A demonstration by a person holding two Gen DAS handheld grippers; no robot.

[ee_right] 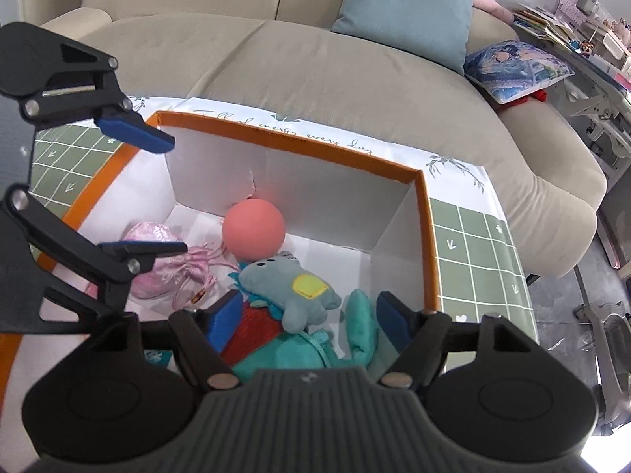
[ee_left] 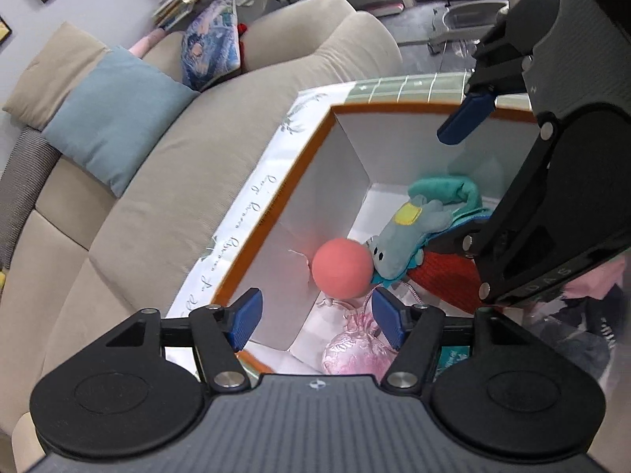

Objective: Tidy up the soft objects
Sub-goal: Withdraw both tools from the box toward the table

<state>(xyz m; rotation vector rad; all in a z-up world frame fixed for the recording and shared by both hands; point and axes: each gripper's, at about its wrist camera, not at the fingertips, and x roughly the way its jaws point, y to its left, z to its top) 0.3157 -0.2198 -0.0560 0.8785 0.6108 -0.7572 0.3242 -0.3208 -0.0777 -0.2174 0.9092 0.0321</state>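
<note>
Both grippers over box (ee_right: pixel 424 236) on sofa (ee_right: pixel 315 71). Left gripper (ee_left: pixel 315 315) & right gripper (ee_right: pixel 311 321): jaws wide, nothing held. Ball (ee_right: pixel 253 229), pink pouch (ee_right: pixel 157 260), plush toy (ee_right: pixel 292 287) lie inside box.

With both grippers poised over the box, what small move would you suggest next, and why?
Probably lift both grippers clear of the box. The left gripper and right gripper are open and hold nothing, while the pink ball, grey plush, pink pouch and teal cloth already lie inside it.
</note>
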